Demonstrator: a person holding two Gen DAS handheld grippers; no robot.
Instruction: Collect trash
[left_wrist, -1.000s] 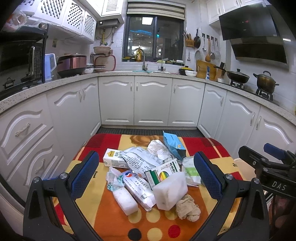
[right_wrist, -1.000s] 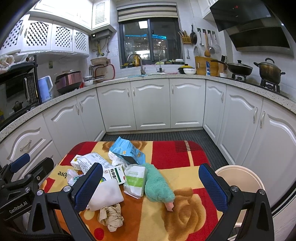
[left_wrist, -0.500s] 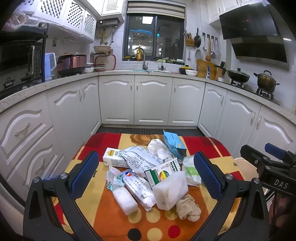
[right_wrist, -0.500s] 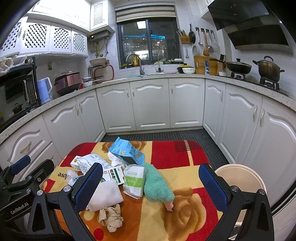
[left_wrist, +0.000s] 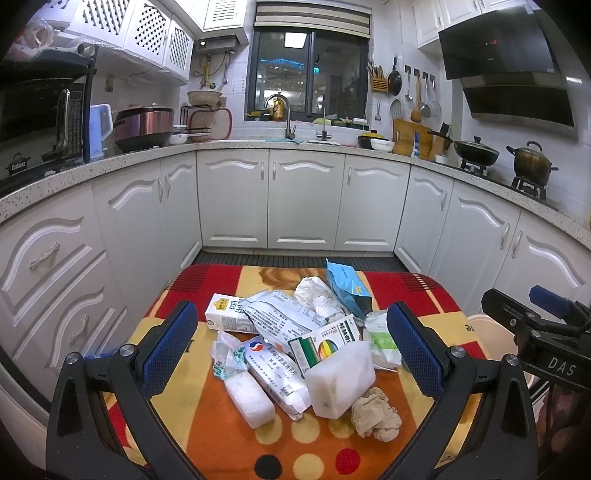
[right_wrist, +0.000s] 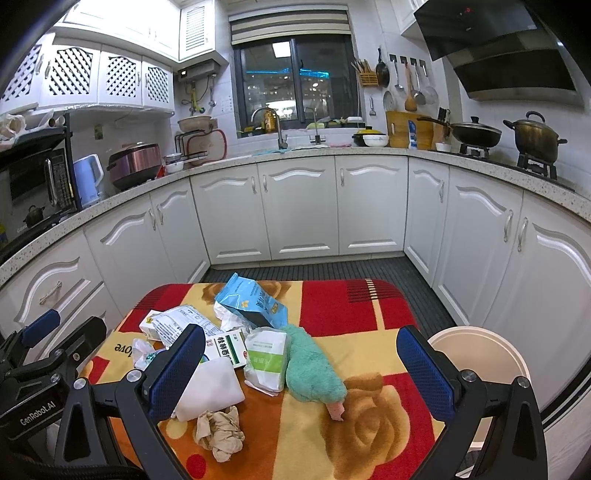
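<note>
while both left tongs and right tongs hung spread and empty over the trash pile, likely pre-grasp; next called for closing on the crumpled paper, then the bin rightward.

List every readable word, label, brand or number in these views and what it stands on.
"DAS": right gripper, seen from the left wrist.
"GenRobot.AI": left gripper, seen from the right wrist.
"Galanz": microwave.
"love", upside down: tablecloth.
Chinese characters: white and green medicine box, white and yellow carton, white pouch; I cannot transcribe them reliably.
Blue bag and grey mailer: print too small.
</note>
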